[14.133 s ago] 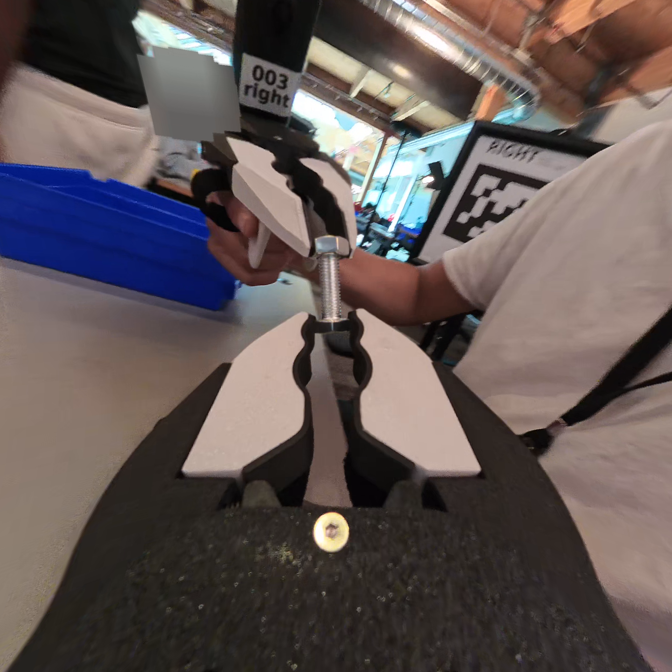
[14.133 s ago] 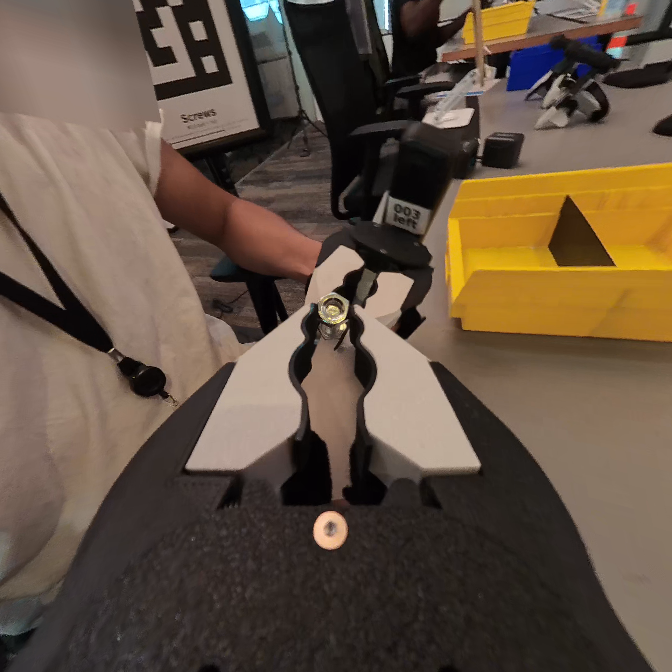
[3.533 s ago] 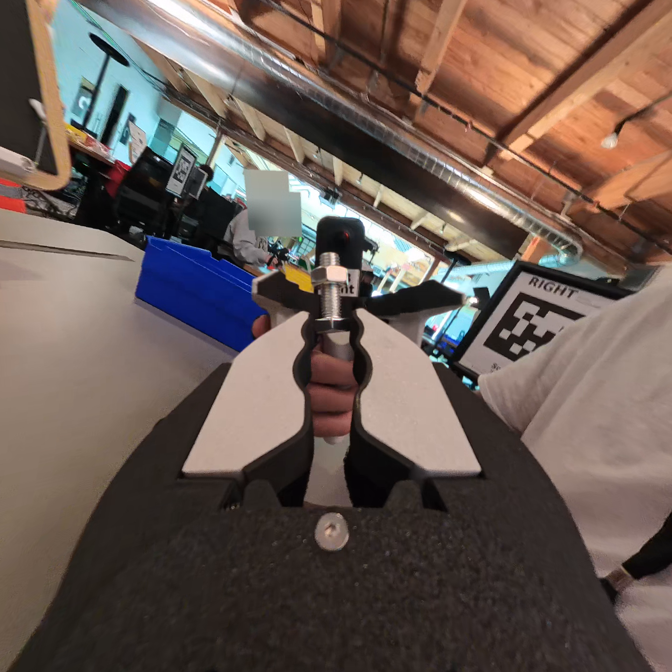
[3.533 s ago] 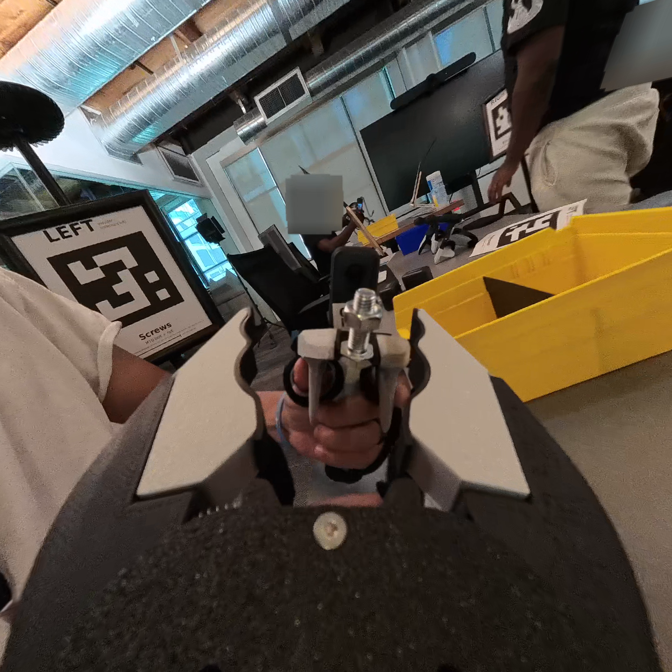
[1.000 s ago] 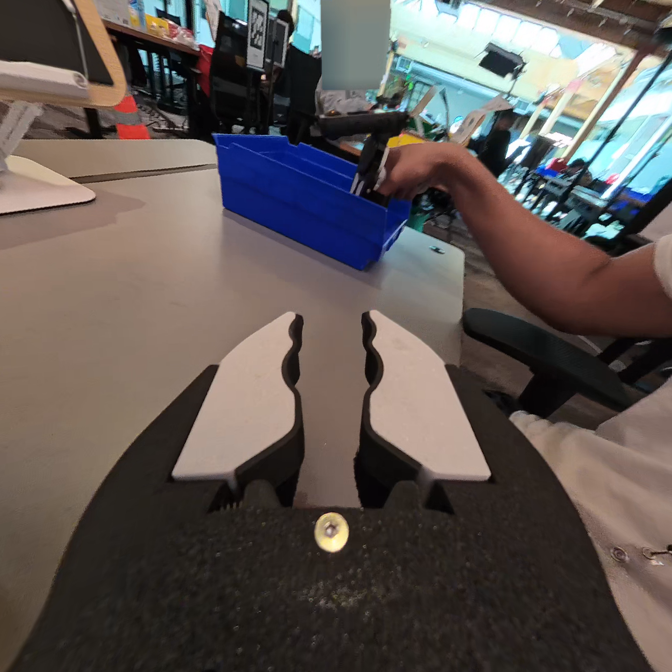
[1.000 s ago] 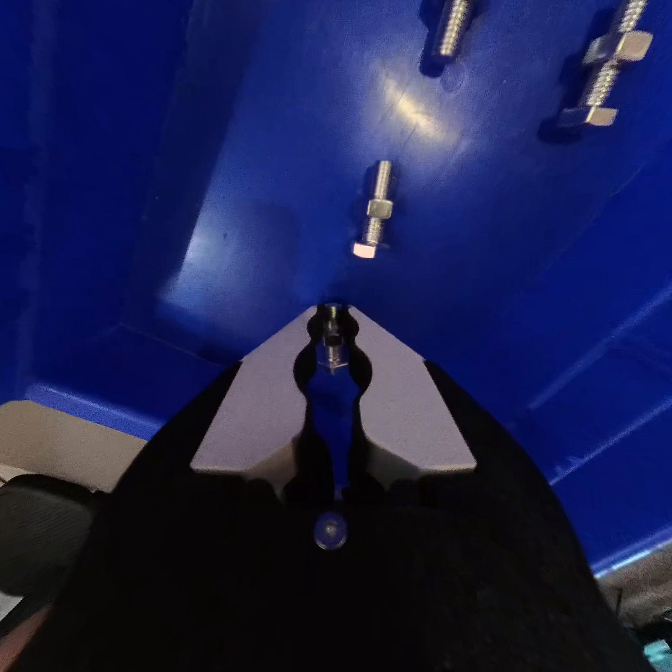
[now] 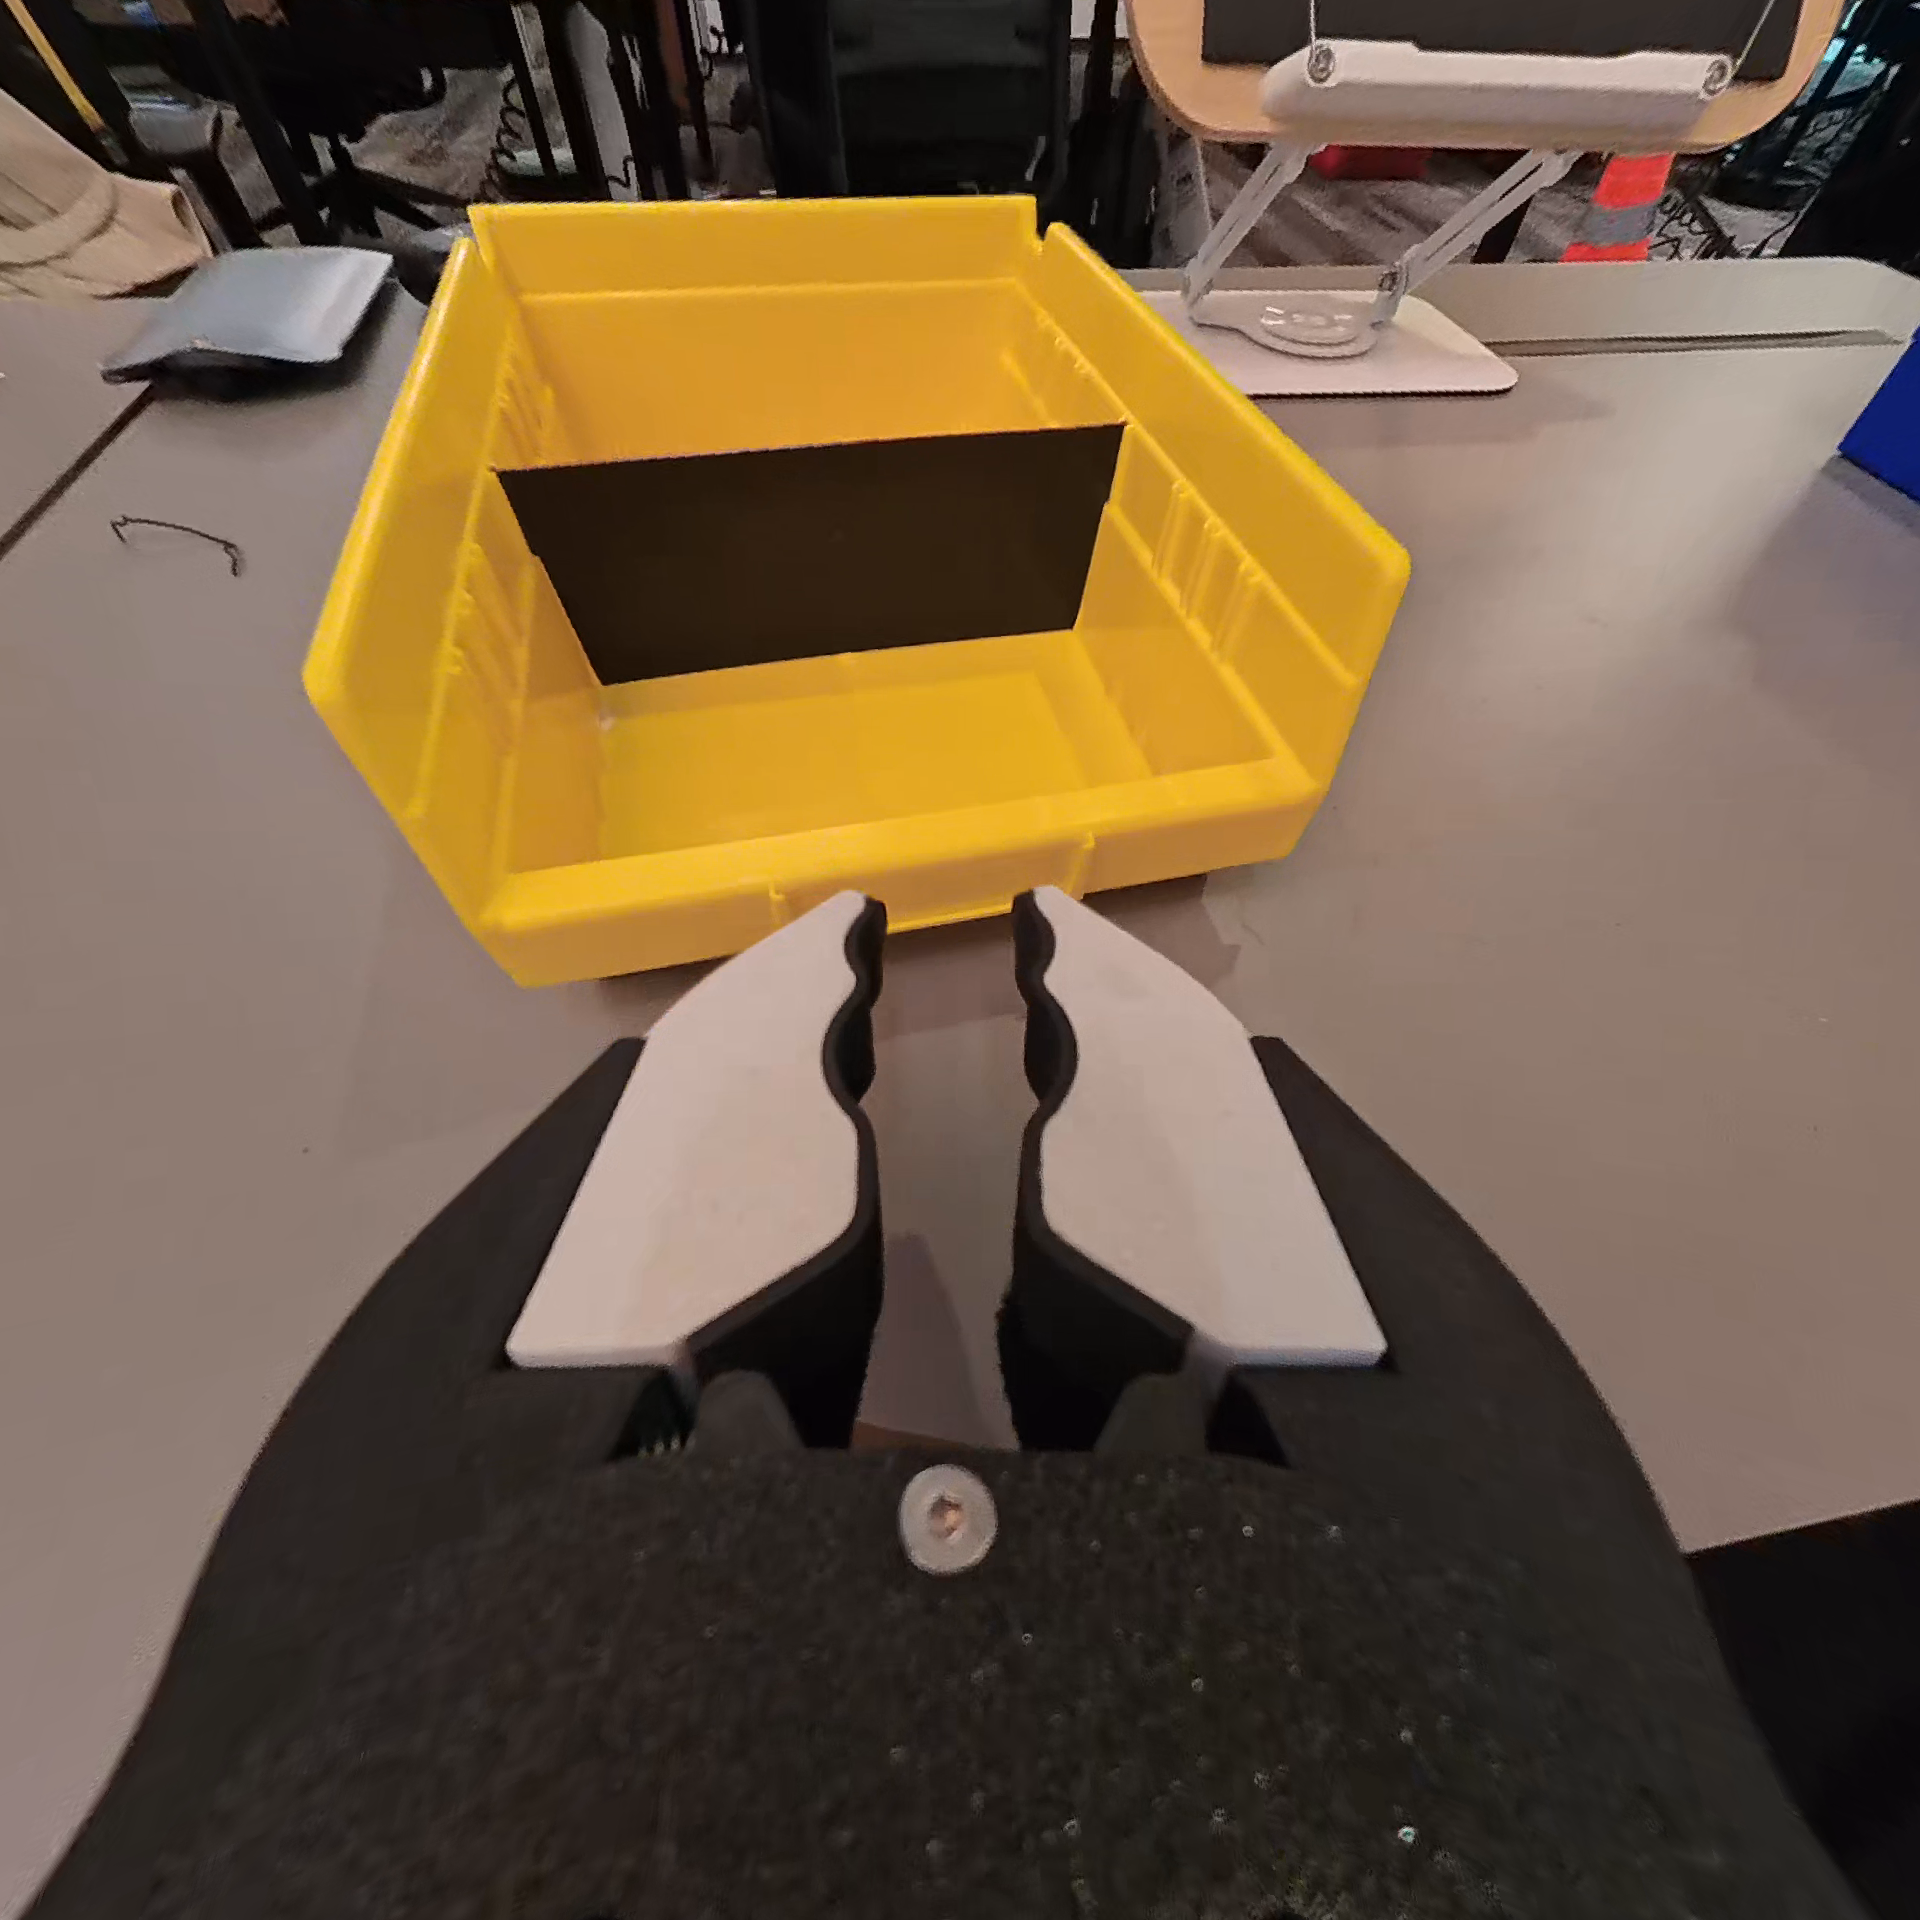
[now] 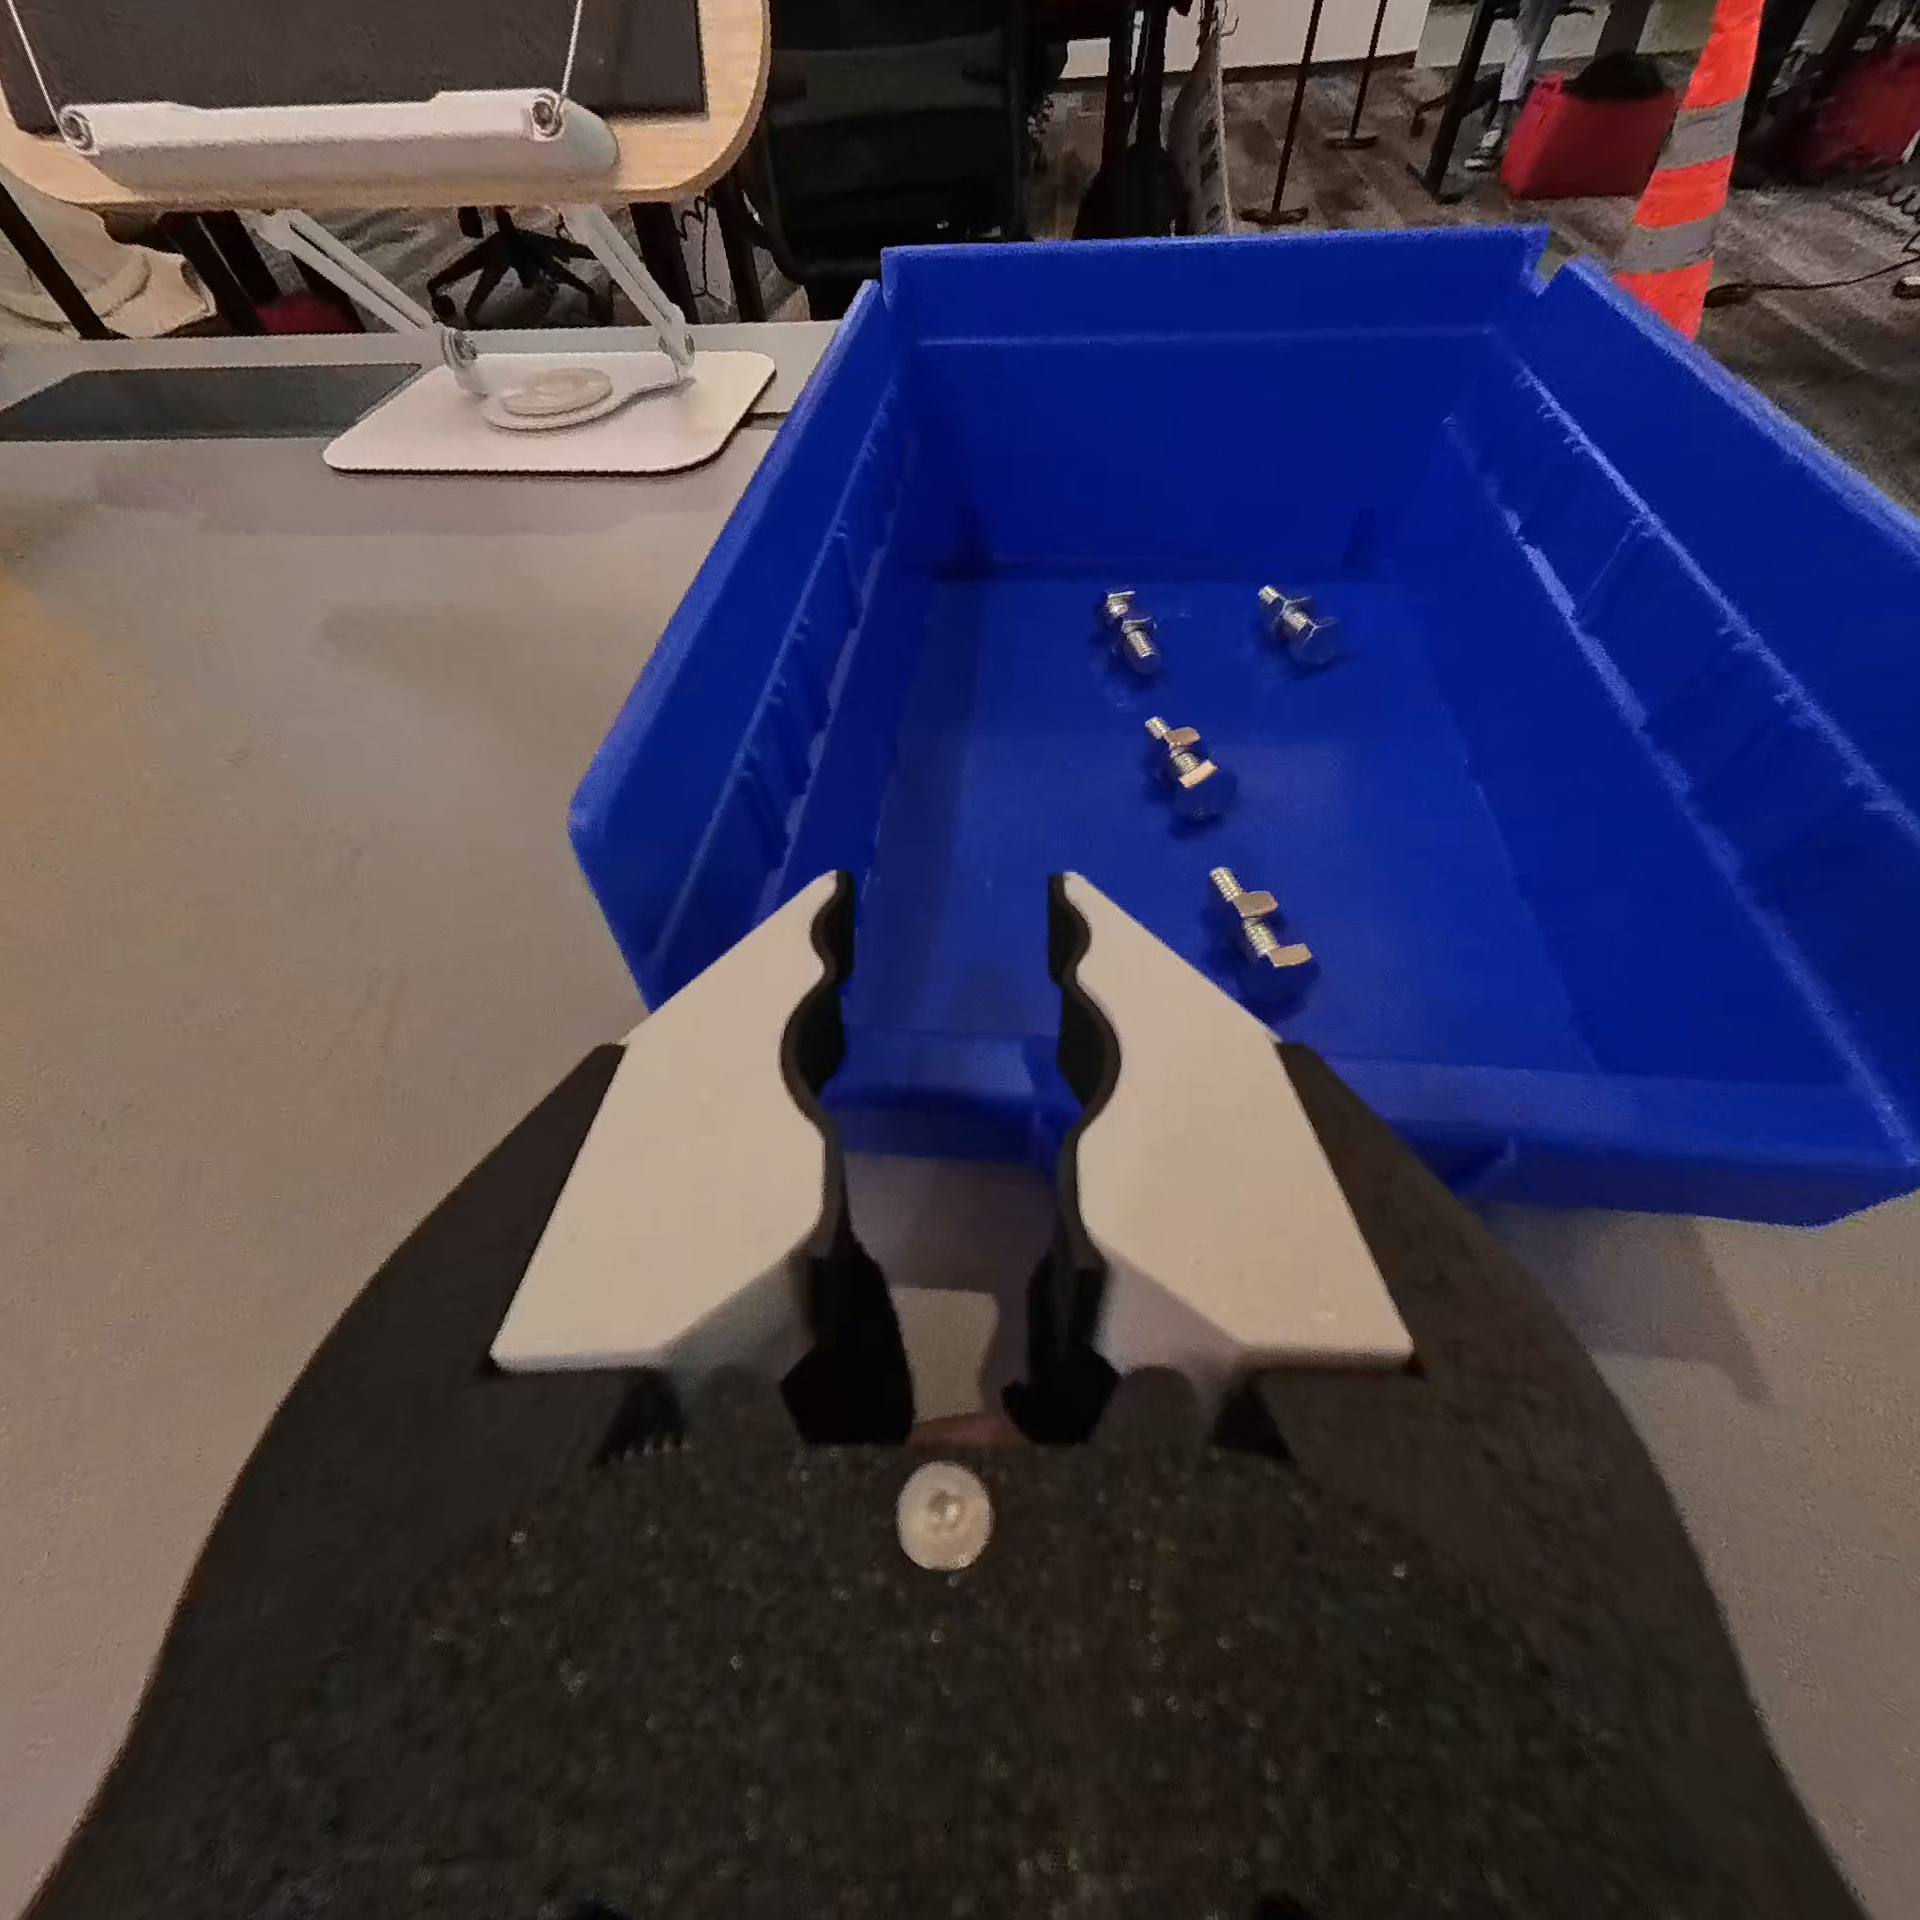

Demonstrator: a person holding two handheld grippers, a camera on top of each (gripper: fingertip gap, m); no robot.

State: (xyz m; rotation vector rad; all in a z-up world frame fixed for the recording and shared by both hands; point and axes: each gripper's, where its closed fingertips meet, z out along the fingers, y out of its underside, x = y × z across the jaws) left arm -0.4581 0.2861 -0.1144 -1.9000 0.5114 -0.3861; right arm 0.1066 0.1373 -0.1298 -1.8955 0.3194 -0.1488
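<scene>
Gaping empty, right gripper [image 8: 948,920] faces bolts [image 8: 1255,940] in blue bin [image 8: 727,727]; left gripper [image 7: 948,940] likewise parted before yellow bin [image 7: 416,623].

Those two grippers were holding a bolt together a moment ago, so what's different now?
Both let go. The right gripper carried the bolt with its nut into the blue bin, released it and drew back; four bolts lie there now. The left gripper, now open and holding nothing, swung round to face the yellow bin. The bins stayed on the grey table.

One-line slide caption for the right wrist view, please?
Open right gripper at the blue bin's near edge; four nutted bolts lie inside.
</scene>
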